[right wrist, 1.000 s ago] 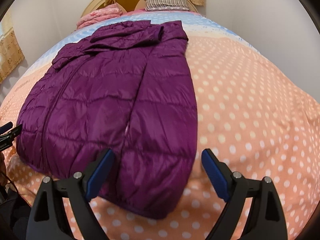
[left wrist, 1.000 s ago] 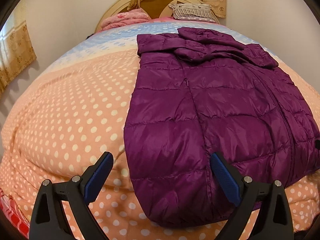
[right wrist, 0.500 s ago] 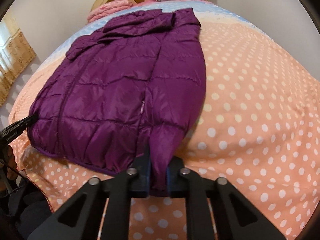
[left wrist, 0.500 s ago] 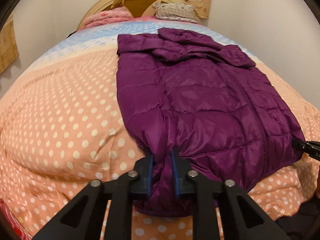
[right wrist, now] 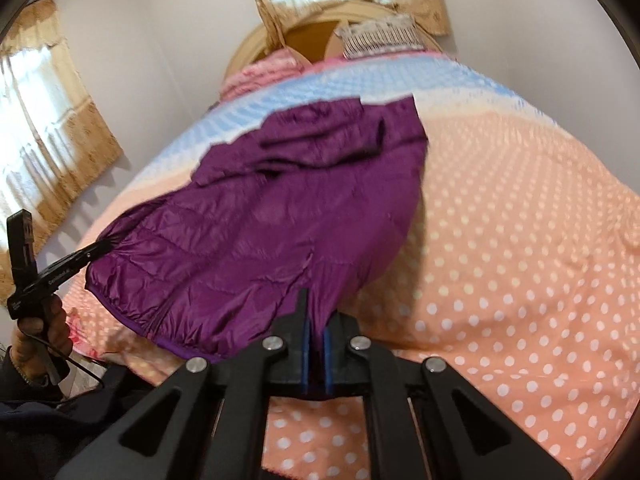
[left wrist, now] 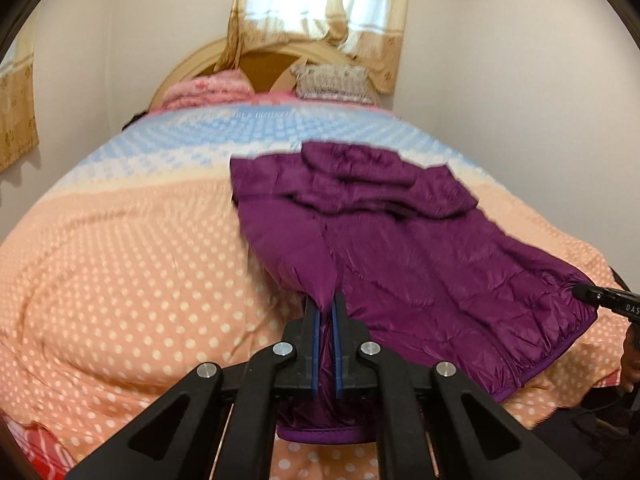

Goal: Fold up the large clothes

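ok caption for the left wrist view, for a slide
Left gripper shut on the hem of a purple puffer jacket spread on a polka-dot bedspread.

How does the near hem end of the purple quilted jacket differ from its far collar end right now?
The purple quilted jacket differs end to end:
1. The near hem is raised off the peach polka-dot bedspread; the far collar end lies on it.
2. The hem is pinched by the left gripper and right gripper; nothing grips the collar end.
3. The hem stretches smooth; the collar end is bunched.

Both share the shiny purple fabric.
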{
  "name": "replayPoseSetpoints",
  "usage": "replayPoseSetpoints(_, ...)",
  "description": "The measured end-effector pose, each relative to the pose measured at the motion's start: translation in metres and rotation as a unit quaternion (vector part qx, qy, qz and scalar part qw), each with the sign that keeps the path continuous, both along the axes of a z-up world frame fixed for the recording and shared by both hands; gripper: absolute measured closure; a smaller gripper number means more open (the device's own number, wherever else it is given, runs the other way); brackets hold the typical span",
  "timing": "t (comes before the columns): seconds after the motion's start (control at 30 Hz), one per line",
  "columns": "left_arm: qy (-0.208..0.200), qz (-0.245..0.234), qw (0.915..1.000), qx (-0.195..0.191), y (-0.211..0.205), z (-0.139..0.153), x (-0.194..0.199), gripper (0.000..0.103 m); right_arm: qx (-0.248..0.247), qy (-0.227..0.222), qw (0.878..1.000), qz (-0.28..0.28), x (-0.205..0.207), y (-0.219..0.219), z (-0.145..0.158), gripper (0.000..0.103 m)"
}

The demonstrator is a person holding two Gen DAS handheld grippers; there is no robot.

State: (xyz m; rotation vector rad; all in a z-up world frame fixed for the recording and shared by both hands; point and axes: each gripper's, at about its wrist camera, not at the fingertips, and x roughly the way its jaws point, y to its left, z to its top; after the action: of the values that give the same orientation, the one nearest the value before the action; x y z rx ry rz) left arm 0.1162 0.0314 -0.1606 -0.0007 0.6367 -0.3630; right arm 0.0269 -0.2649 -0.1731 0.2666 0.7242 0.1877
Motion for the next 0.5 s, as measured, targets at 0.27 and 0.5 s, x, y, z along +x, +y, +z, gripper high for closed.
replayPoseSetpoints(0.27,-0.045,-0.013,0.9987,-0.023,0.009,0.051,-0.018,0.1,0.031,-0.072,0.997,-0.015,-0.024,-0.015,0.055,0.096)
replayPoseSetpoints(0.5,-0.093,-0.027,0.9952,0.005,-0.001,0.066,0.032,0.1,0.017,-0.112,0.993,-0.037,0.044,-0.025,0.078,0.096)
